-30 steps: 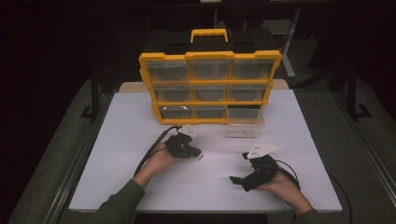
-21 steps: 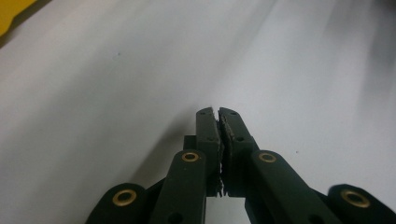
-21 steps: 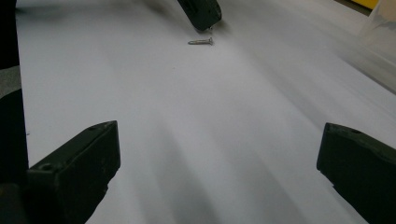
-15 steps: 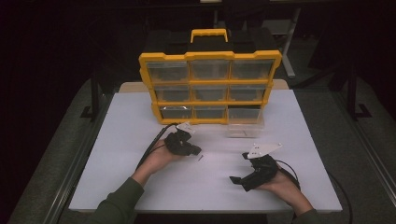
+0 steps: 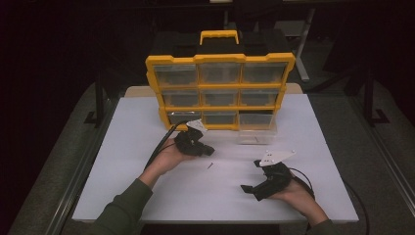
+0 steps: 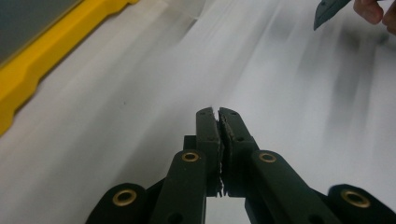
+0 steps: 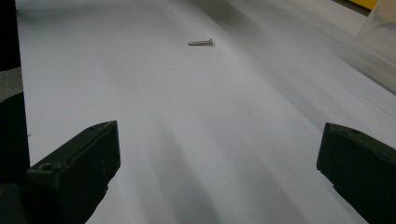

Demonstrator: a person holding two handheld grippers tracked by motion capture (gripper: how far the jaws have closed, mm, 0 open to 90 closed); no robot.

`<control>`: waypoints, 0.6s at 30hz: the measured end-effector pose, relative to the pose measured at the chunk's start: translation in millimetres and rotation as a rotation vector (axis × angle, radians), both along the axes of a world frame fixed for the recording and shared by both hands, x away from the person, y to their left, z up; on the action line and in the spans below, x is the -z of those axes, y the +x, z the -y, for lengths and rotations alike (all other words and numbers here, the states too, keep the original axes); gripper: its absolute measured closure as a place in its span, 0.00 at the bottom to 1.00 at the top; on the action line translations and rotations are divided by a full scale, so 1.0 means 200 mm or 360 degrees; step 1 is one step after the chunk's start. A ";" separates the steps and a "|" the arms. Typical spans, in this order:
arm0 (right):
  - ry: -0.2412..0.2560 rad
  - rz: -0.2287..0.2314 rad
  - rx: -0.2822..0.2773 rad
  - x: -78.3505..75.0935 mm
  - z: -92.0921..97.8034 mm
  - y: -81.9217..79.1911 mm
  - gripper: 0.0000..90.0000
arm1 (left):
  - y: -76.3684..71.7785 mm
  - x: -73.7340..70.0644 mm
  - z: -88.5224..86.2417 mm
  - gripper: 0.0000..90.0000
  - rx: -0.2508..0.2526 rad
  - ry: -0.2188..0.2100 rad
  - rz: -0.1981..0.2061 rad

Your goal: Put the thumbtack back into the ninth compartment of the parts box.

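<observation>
The screw [image 5: 210,165] lies loose on the table [image 5: 137,127], just right of the left gripper [image 5: 208,150], jaws together and empty, and ahead of the wide-apart right gripper [image 5: 249,188], apparently poised for pickup.

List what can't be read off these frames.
- Organizer drawer contents: high view, clouded fronts, too dim.
- Screw head type: right gripper view, too small.
- Whether the left claw pinches anything: left gripper view, shut tips show nothing.
- Clear drawer on the table: cut off by the edge.
</observation>
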State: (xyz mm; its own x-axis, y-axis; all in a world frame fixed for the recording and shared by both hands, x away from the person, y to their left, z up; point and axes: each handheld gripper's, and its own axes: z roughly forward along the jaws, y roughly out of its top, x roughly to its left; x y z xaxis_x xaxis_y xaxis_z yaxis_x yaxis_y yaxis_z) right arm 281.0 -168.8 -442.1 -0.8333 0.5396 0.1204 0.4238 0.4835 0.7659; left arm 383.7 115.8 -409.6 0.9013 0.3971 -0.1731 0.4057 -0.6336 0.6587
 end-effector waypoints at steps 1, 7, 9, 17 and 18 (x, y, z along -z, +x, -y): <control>0.0001 -0.0001 0.0000 0.00 0.00 0.00 0.00 | 0.01 -0.02 0.01 0.97 0.0003 0.0000 0.0005; 0.0001 0.0001 0.0000 0.00 0.00 0.00 0.00 | 0.02 -0.06 0.02 0.97 0.0015 -0.0016 0.0017; 0.0002 0.0002 0.0000 0.00 0.00 0.00 0.00 | 0.03 -0.08 0.03 0.97 0.0021 -0.0022 0.0015; 0.0004 0.0002 0.0001 0.00 0.00 0.00 0.00 | 0.06 -0.14 0.07 0.97 0.0040 -0.0030 0.0028; 0.0004 0.0003 0.0000 0.00 0.00 0.00 0.00 | 0.07 -0.15 0.07 0.97 0.0039 -0.0031 0.0031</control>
